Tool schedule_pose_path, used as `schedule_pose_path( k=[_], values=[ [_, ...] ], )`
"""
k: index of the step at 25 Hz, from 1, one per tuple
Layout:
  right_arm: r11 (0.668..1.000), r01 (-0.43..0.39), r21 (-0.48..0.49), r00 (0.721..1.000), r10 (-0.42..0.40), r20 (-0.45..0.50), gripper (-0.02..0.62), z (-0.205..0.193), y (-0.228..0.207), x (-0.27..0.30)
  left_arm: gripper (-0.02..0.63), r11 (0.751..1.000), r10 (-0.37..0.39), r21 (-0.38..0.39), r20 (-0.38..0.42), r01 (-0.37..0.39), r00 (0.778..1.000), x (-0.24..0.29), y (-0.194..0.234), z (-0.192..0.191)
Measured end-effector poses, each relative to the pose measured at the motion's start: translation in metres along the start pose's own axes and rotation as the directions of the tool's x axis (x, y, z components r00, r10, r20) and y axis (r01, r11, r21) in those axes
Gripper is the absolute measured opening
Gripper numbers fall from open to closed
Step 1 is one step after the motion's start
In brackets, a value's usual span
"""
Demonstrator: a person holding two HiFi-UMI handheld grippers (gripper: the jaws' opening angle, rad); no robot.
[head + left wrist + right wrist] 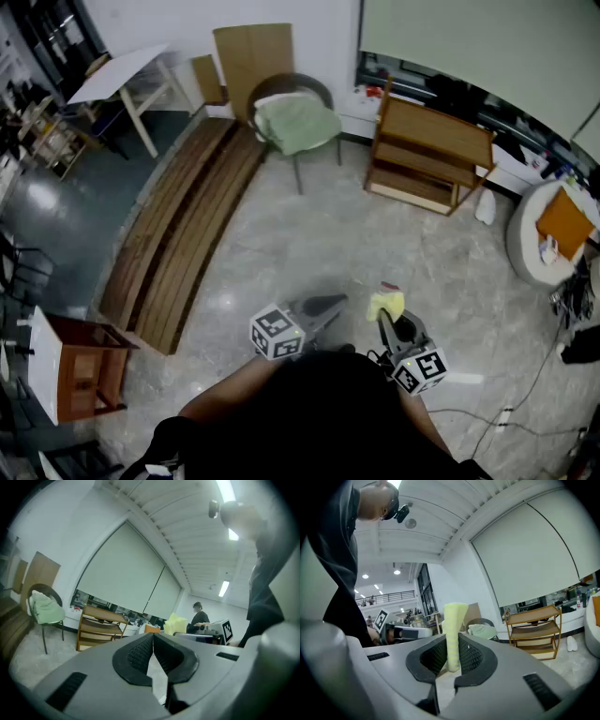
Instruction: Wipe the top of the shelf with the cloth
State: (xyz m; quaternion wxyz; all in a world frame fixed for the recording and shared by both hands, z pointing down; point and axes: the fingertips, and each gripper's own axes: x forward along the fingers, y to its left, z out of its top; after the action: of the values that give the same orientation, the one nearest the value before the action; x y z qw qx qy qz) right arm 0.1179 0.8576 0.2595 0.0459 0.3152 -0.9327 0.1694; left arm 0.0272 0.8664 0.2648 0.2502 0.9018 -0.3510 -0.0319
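- head view: the person's dark head and shoulders (309,412) fill the bottom centre, hiding both hands and the rear of each gripper.
- left gripper (330,304) points forward over the floor (309,244); its own view shows the jaws pressed together with nothing between them.
- right gripper (386,323) is clamped on a yellow cloth (386,305), which stands up past the jaw tips as a narrow fold.
- shelf (433,150) stands well apart, ahead by the far wall.
- open floor lies between the grippers and the shelf.
- chair (295,122) with a green cushion stands left of the shelf, wooden slats (183,234) farther left.
- cables (525,394) trail near the right edge.
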Motion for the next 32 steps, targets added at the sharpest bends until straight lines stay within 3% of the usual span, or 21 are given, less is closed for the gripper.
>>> schedule_pose_path(
  k=[4, 8, 14, 19, 22, 25, 29, 32],
  values=[
    [0.994, -0.100, -0.045, 0.994, 0.102, 0.042, 0.048, 0.032, -0.049, 0.014, 0.012, 0.984, 0.144, 0.097, 0.038, -0.147, 0.989, 0.034, 0.025, 0.042],
    [0.992, -0.087, -0.092, 0.994, 0.092, 0.057, 0.048, 0.039, -0.082, 0.017, 0.012, 0.973, 0.176, 0.143, 0.045, -0.181, 0.983, 0.061, 0.028, 0.042],
    [0.993, -0.090, -0.081, 0.994, 0.094, 0.048, 0.048, 0.049, -0.109, 0.017, 0.012, 0.977, 0.176, 0.125, -0.032, -0.171, 0.984, 0.085, 0.025, 0.029],
    [0.984, -0.100, -0.145, 0.994, 0.105, 0.029, 0.048, 0.058, -0.119, 0.032, 0.012, 0.977, 0.189, 0.097, 0.000, -0.188, 0.982, 0.072, 0.045, 0.041],
    [0.974, -0.112, -0.194, 0.993, 0.118, 0.015, 0.048, 0.047, -0.118, 0.045, 0.012, 0.982, 0.173, 0.074, 0.005, -0.173, 0.985, 0.055, 0.071, 0.027],
    [0.964, -0.085, -0.252, 0.996, 0.086, -0.009, 0.048, 0.060, -0.143, 0.072, 0.012, 0.989, 0.140, 0.054, 0.004, -0.140, 0.990, 0.064, 0.114, 0.033],
    [0.959, -0.041, -0.281, 0.999, 0.035, -0.026, 0.048, 0.089, -0.184, 0.119, 0.012, 0.996, 0.086, 0.018, 0.024, -0.087, 0.996, 0.089, 0.183, 0.064],
    [0.961, -0.001, -0.276, 1.000, -0.004, -0.017, 0.048, 0.113, -0.204, 0.143, 0.012, 0.998, 0.033, 0.048, 0.046, -0.035, 0.998, 0.104, 0.213, 0.097]
  ],
)
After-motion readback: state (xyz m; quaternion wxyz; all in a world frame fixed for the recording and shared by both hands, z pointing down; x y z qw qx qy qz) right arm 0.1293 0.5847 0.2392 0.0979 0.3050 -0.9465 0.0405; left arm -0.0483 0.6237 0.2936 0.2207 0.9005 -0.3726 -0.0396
